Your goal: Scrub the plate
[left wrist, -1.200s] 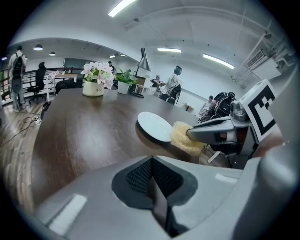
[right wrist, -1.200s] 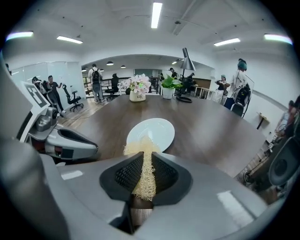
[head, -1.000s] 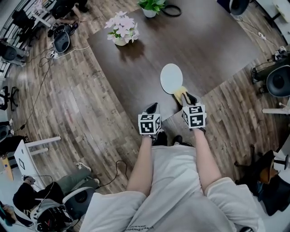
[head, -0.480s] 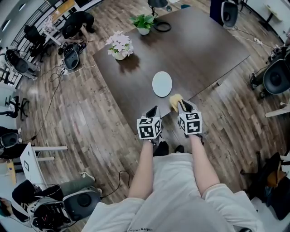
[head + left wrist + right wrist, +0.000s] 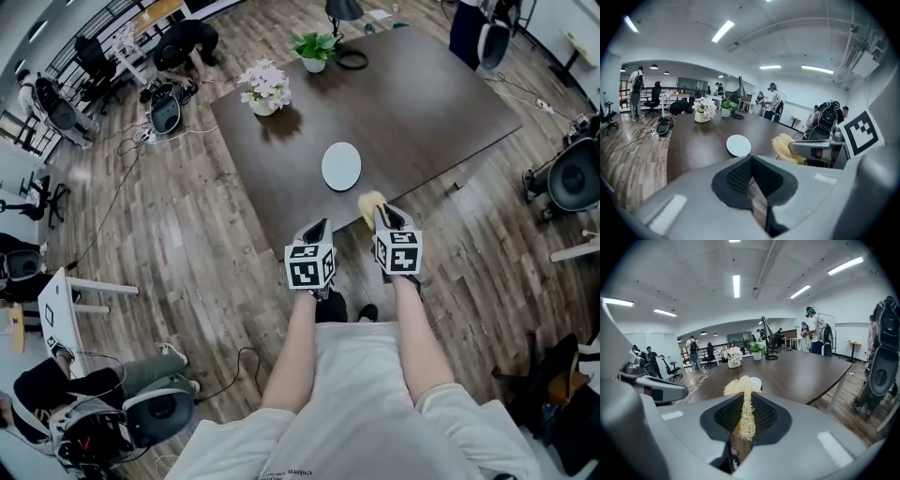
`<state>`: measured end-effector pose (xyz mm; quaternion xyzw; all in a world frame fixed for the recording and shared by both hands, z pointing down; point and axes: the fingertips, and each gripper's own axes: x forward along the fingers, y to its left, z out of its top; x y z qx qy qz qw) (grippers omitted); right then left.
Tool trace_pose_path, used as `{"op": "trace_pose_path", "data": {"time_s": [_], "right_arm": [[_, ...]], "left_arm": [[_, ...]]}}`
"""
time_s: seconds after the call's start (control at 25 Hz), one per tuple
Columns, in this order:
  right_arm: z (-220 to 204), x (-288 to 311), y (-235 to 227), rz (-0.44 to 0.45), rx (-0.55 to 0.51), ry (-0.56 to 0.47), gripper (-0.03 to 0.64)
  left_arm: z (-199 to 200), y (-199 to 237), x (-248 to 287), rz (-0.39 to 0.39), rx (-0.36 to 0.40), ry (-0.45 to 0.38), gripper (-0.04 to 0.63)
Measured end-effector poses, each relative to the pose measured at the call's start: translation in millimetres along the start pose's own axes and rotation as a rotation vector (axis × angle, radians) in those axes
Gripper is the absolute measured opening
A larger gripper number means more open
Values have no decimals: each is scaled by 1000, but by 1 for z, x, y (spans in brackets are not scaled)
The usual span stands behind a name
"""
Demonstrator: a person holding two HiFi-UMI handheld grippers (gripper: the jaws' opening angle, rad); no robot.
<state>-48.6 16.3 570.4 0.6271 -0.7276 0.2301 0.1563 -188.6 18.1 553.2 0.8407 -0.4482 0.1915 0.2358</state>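
Spanning the wood-plank floor (image 5: 187, 216), the dark rectangular table (image 5: 422, 103) carries a round white plate (image 5: 341, 166) near its 6 o'clock edge. Only the right gripper view shows the right gripper (image 5: 389, 217) pinching a fibrous yellow scrubber (image 5: 742, 404). The left gripper view shows the left gripper (image 5: 752, 187) pressed together, empty, at the plate's 7 o'clock.

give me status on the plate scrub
Left gripper shut, empty. Right gripper shut on yellow scrubber, short of the plate. Plate flat on table, nothing between.
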Motion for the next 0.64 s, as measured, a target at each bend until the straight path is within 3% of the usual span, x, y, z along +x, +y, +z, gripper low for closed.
{"op": "trace_pose_path", "data": {"time_s": [0.32,0.64], "right_arm": [[17,-13,10,46,-19,-51,67],[21,-30,-5,46,-25,-83,66]], "left_arm": [[17,-14,3,4,85,-15,0],[15,-31,5,22,121,-12,0]]}}
